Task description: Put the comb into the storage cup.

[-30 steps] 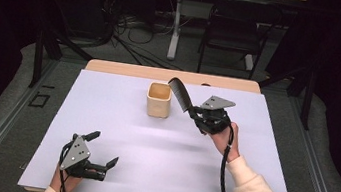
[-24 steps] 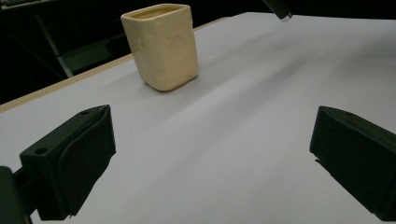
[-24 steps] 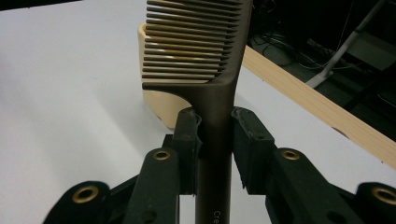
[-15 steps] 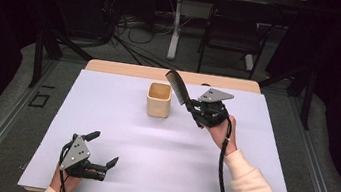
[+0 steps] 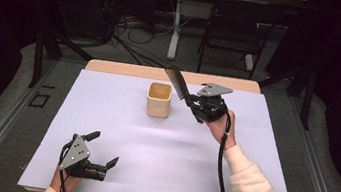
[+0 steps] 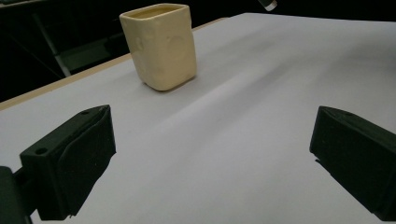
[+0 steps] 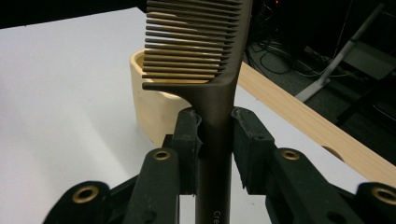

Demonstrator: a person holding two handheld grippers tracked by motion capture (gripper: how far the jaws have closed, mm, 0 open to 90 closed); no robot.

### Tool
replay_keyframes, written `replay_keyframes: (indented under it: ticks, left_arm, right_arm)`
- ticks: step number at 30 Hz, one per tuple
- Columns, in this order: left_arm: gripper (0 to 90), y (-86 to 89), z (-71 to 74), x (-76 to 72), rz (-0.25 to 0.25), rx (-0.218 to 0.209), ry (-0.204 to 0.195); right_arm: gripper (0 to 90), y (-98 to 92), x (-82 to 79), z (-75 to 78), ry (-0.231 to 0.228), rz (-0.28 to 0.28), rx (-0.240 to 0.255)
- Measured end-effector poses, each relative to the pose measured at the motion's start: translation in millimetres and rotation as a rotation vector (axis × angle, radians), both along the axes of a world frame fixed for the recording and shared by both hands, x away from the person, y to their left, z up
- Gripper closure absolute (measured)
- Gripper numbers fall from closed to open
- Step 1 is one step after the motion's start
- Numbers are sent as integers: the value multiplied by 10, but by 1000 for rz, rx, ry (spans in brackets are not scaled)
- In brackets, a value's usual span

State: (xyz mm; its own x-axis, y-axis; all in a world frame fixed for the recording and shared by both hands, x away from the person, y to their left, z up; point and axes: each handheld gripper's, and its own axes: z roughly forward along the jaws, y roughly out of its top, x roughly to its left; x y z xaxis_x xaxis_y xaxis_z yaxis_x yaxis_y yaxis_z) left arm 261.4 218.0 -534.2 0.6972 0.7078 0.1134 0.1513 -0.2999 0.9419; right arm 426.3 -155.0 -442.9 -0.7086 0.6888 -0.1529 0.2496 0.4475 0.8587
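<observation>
Right gripper view: right gripper (image 7: 215,140) clamps comb (image 7: 205,51), tip cut off; left gripper (image 6: 210,154) gapes empty.

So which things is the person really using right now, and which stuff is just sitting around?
In use:
- dark brown plastic comb, clamped by its handle in the right gripper
- cream, squarish cup, open at the top, close beside the comb

Just there:
- left gripper, jaws open, holding nothing, near the front edge of the white-covered table
- black chair behind the table
- tangled cables on the floor
</observation>
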Motion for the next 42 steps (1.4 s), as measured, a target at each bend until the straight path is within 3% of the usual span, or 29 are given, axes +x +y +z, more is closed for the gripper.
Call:
replay_keyframes:
  ticks: [42]
  left_arm:
    - [2, -11, -7, -4, 6, 9, -1]
  right_arm:
    - [719, 229, 231, 128, -15, -9, 29]
